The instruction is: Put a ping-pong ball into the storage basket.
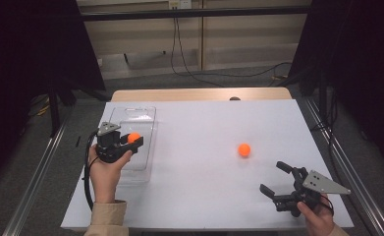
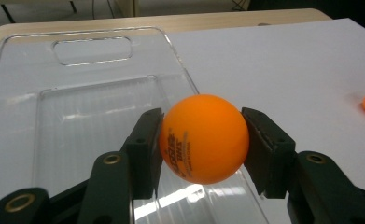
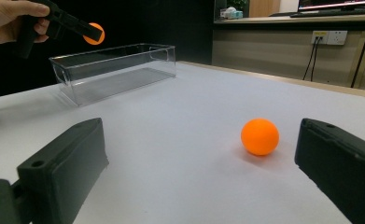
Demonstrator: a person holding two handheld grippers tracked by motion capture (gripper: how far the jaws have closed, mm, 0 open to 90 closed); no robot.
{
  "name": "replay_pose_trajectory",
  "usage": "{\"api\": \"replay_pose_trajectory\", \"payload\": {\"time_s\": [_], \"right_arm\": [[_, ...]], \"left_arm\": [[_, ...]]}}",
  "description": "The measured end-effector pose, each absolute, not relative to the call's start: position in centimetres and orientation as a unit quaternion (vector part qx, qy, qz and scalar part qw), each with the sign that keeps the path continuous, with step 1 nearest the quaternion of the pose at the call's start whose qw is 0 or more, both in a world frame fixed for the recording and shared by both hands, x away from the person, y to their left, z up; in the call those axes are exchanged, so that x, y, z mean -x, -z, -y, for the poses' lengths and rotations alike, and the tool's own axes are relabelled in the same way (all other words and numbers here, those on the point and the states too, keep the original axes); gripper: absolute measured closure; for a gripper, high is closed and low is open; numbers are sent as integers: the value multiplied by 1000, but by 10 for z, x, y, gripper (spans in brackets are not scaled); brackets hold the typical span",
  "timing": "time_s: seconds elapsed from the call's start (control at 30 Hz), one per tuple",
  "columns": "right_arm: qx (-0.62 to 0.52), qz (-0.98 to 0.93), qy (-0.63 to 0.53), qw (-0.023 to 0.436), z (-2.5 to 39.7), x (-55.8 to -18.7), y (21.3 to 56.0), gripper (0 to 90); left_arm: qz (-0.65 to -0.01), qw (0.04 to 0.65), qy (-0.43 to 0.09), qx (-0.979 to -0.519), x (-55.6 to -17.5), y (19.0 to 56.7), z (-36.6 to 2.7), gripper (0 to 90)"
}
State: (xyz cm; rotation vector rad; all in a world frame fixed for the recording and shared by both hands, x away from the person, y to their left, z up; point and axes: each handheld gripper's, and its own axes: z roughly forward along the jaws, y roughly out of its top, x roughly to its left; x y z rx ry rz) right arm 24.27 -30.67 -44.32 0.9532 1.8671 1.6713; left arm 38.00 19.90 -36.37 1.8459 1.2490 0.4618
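Clearly the centre of the work is the orange table-tennis ball with dark printed lettering (image 2: 203,138), pinched at its widest part between the two black jaws of the left gripper (image 1: 131,139). That grip across the middle is probably chosen so the smooth round shell cannot squirt out sideways. In the right gripper view the held ball sits above the rim of the clear rectangular plastic bin (image 3: 115,70), raised over it rather than inside, and the left gripper view looks down past the ball into the bin's see-through floor and the handle cut-out in its far end wall. Holding it there suggests the ball is about to be let go into the bin, so that it falls inside the walls and cannot roll off across the table.

Further out, a second plain orange ball (image 1: 244,150) rests on the white tabletop (image 1: 204,196), well apart from the bin, toward the right side. The right gripper (image 1: 278,179) sits low near the table's front edge with its jaws spread wide and nothing between them; in its own view that loose ball lies ahead, nearer the right jaw. I judge this as readiness to collect it next, the wide opening leaving room to close around it without knocking it away.
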Motion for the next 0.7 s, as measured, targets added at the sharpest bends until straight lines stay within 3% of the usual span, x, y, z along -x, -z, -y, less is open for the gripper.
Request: {"api": "replay_pose_trajectory", "payload": {"time_s": [0.7], "right_arm": [[-347,-678,-607,228,306,-242,443,18]], "left_arm": [[-515,403,-196,-731,-384,378,-207,509]]}}
